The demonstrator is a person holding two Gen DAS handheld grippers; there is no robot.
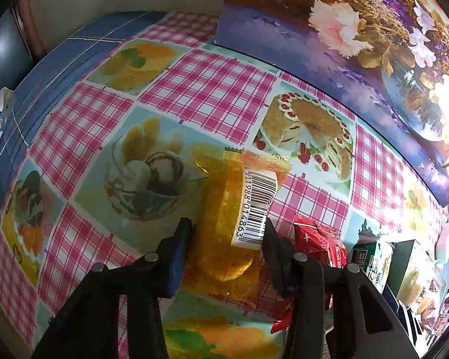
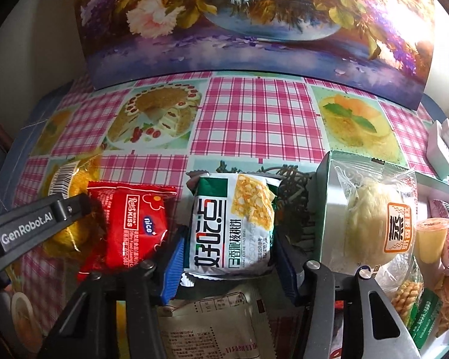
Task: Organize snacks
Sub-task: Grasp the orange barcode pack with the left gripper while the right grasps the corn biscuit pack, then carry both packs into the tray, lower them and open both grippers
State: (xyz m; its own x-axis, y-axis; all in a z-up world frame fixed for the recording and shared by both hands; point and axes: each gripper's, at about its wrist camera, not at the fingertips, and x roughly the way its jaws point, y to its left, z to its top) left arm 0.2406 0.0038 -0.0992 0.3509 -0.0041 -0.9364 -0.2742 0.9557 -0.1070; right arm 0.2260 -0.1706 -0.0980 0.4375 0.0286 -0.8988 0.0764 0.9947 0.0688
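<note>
Two packets, one between each pair of jaws, side by side on the checked tablecloth [image 2: 254, 113].

Left gripper [image 1: 224, 239] astride the yellow packet [image 1: 224, 218] with the barcode, jaws apart, pads flanking its sides; contact or a hair's gap, impossible to tell. Right gripper [image 2: 227, 257] likewise open around the green-and-white packet [image 2: 233, 221], which lies flat just right of the red packet [image 2: 131, 224] and left of the green box [image 2: 329, 197] of further snacks. Best to close slowly and squarely across each packet's body, not the crimped ends, with only light squeeze on crumbly contents. Worth watching the left gripper's right finger [image 1: 274, 248], close against the red packet: easy to pinch or drag along. Straight lift before any sideways move.
</note>
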